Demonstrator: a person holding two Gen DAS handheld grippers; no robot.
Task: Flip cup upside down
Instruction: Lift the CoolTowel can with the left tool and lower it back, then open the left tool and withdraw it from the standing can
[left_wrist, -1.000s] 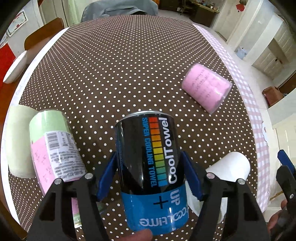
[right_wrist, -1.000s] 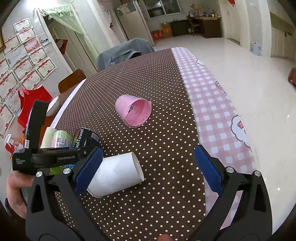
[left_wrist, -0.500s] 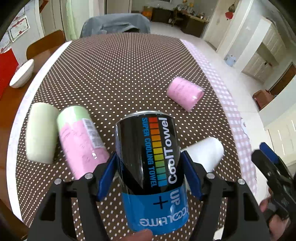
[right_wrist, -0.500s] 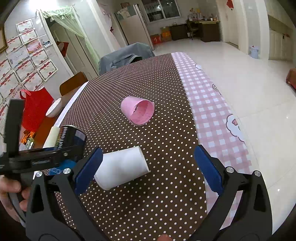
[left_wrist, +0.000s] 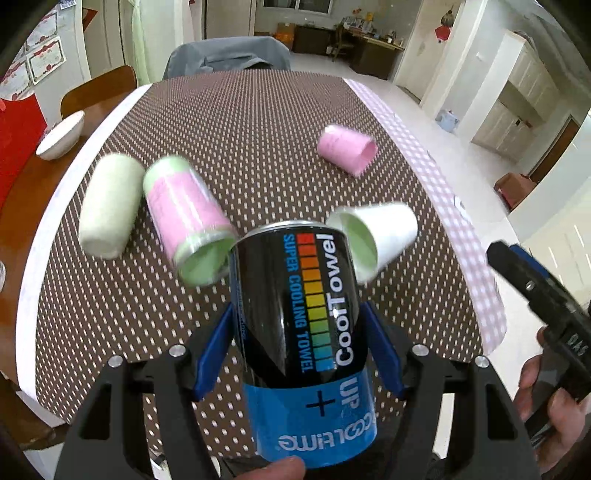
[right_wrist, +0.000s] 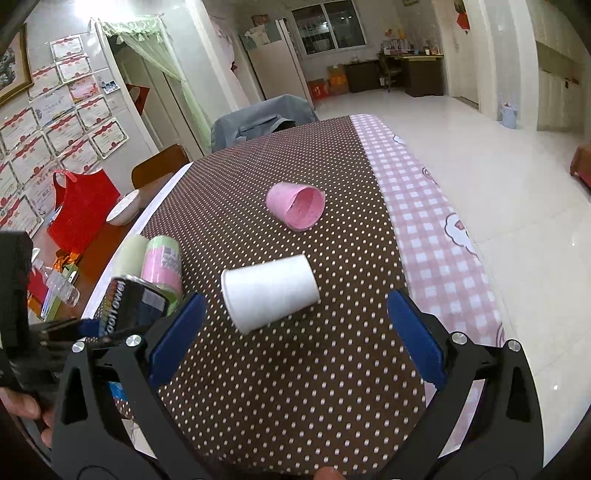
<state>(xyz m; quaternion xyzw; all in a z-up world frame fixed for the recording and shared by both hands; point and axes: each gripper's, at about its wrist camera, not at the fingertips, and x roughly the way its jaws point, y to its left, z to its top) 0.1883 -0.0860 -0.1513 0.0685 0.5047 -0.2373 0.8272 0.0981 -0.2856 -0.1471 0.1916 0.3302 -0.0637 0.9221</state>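
Note:
My left gripper (left_wrist: 297, 343) is shut on a black and blue "CoolTowel" can (left_wrist: 303, 332), held above the near part of the table; the can also shows in the right wrist view (right_wrist: 133, 306). My right gripper (right_wrist: 291, 339) is open and empty, above the table in front of a white cup (right_wrist: 269, 291) lying on its side. That white cup (left_wrist: 373, 240) lies just right of the can in the left wrist view. A pink cup (right_wrist: 295, 206) lies on its side farther back.
A pink-and-green cup (left_wrist: 188, 221) and a pale green cup (left_wrist: 107, 210) lie on their sides at the left of the brown dotted tablecloth (left_wrist: 240, 122). A white bowl (left_wrist: 61, 136) and red bag (right_wrist: 81, 210) sit beyond the left edge. A chair (right_wrist: 258, 118) stands at the far end.
My left gripper has lifted and tilted back with the can, so more of the table and room shows. My right gripper has risen and drawn back a little from the white cup.

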